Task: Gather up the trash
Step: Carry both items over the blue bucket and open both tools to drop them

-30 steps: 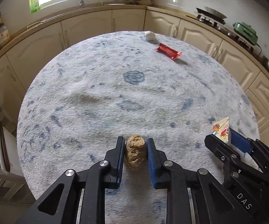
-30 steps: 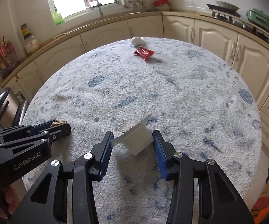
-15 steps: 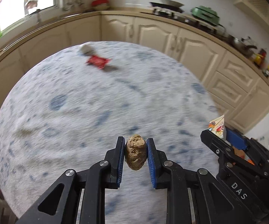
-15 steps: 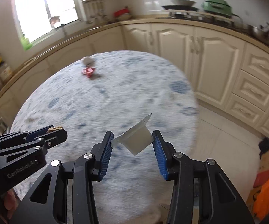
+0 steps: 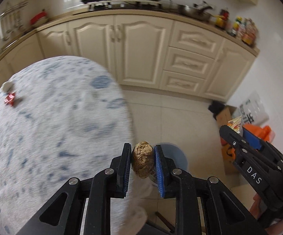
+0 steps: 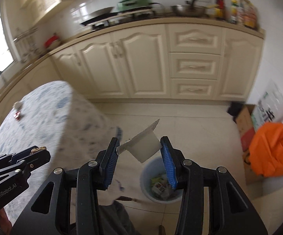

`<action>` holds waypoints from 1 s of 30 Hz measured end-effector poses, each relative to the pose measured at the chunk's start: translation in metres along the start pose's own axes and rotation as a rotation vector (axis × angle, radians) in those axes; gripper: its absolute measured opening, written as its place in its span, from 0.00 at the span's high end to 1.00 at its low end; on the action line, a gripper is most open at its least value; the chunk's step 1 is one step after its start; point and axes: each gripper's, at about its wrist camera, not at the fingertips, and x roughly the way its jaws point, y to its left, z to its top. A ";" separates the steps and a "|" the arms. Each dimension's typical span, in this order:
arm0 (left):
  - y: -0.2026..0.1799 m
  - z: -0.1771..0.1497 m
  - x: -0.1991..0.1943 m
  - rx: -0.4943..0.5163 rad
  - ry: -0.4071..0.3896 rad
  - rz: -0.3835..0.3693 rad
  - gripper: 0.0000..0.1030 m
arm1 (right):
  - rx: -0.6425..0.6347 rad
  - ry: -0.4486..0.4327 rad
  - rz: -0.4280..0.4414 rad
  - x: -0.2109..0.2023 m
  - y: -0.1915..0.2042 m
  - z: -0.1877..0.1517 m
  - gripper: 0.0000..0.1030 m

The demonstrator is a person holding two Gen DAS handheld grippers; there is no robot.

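My left gripper [image 5: 142, 157] is shut on a brown crumpled lump [image 5: 142, 159] and holds it over the table's edge, above a pale blue bin [image 5: 175, 156]. My right gripper [image 6: 140, 150] is shut on a small white plastic cup with a peeled foil lid [image 6: 144, 148], held above the blue bin [image 6: 147, 173] that has wrappers inside. The right gripper also shows in the left wrist view [image 5: 237, 129], the left gripper in the right wrist view [image 6: 38, 149]. A red wrapper [image 5: 9, 99] and a white crumpled scrap [image 5: 6, 85] lie on the far side of the table.
The round table with a blue-patterned white cloth [image 5: 43, 127] fills the left. Cream cabinets [image 5: 145, 54] line the back wall. A cardboard box [image 6: 246, 121] and an orange bag [image 6: 274, 146] stand on the tiled floor at the right.
Both grippers have swung right, away from the table's middle toward the floor and the bin, each still holding its piece of trash.
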 end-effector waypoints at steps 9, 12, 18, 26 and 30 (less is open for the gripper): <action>-0.051 0.040 0.072 0.144 0.064 -0.067 0.81 | 0.159 0.054 -0.142 0.006 -0.071 -0.019 0.58; -0.064 0.052 0.096 0.174 0.092 -0.088 0.81 | 0.188 0.067 -0.179 0.008 -0.088 -0.023 0.58; -0.080 0.075 0.137 0.179 0.144 -0.065 0.58 | 0.208 0.088 -0.209 0.016 -0.104 -0.026 0.58; -0.077 0.083 0.157 0.136 0.167 -0.038 0.40 | 0.179 0.128 -0.180 0.034 -0.094 -0.027 0.58; -0.077 0.078 0.148 0.117 0.174 -0.010 0.39 | 0.134 0.134 -0.168 0.042 -0.077 -0.022 0.57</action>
